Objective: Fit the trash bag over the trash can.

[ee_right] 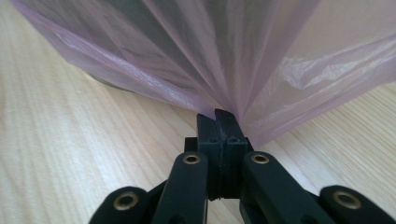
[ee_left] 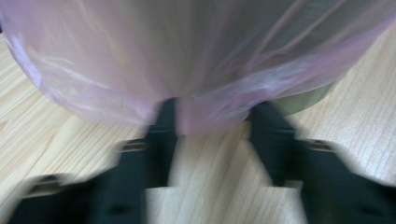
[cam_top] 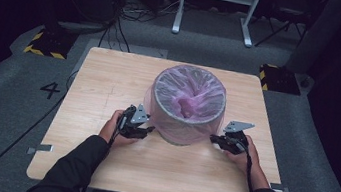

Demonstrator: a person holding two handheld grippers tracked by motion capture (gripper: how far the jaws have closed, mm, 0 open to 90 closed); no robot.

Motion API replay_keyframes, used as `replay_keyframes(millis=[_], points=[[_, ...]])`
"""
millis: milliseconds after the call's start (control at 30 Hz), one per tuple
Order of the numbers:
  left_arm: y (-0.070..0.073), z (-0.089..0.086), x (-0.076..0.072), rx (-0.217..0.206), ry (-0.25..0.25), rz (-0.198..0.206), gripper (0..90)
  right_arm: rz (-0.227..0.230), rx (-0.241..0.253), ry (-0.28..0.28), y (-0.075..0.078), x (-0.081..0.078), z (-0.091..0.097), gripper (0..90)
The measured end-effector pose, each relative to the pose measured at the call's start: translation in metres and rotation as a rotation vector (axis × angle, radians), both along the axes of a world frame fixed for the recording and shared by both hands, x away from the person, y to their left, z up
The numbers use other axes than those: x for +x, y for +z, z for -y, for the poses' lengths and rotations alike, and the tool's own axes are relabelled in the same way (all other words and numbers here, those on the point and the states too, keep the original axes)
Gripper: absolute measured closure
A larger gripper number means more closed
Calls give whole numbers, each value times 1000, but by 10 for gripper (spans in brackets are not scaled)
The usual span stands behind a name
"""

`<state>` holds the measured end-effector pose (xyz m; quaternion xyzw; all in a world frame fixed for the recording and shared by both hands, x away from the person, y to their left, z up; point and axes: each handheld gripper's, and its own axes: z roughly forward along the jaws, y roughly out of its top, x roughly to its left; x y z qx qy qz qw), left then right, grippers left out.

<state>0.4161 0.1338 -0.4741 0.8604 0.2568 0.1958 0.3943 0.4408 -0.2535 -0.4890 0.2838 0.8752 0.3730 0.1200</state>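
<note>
The one marking we can read is a "4" on the grey floor, left of the worktop. Our bin, lined with a pink bag, stands mid-worktop. Both hands lie low beside its base. Our left tool is spread, the bag's hem between its jaws; our right tool is pressed together, pinching the film.

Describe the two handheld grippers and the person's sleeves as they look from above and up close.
Both the left gripper and right gripper are black, each topped by a grey three-cornered plate and trailing a black cable. Up close, the right gripper's jaws are flat black bars on arms with brass-coloured rivets. The person wears dark long sleeves.
</note>
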Motion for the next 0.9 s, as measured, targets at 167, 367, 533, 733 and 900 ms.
replay_keyframes(millis=[167,367,533,733,900], points=[[7,-21,-15,-75,29,-23,173,3,40,-12,6,-4,15,674],[16,-44,-32,-116,61,-20,160,6,107,-11,18,-18,36,281],[5,-53,-43,-37,49,-46,160,21,154,-22,24,-32,48,205],[-10,-54,-54,31,40,-105,163,82,150,-62,35,-44,53,207],[-20,-57,-56,59,63,-132,163,146,190,-75,56,-52,49,209]])
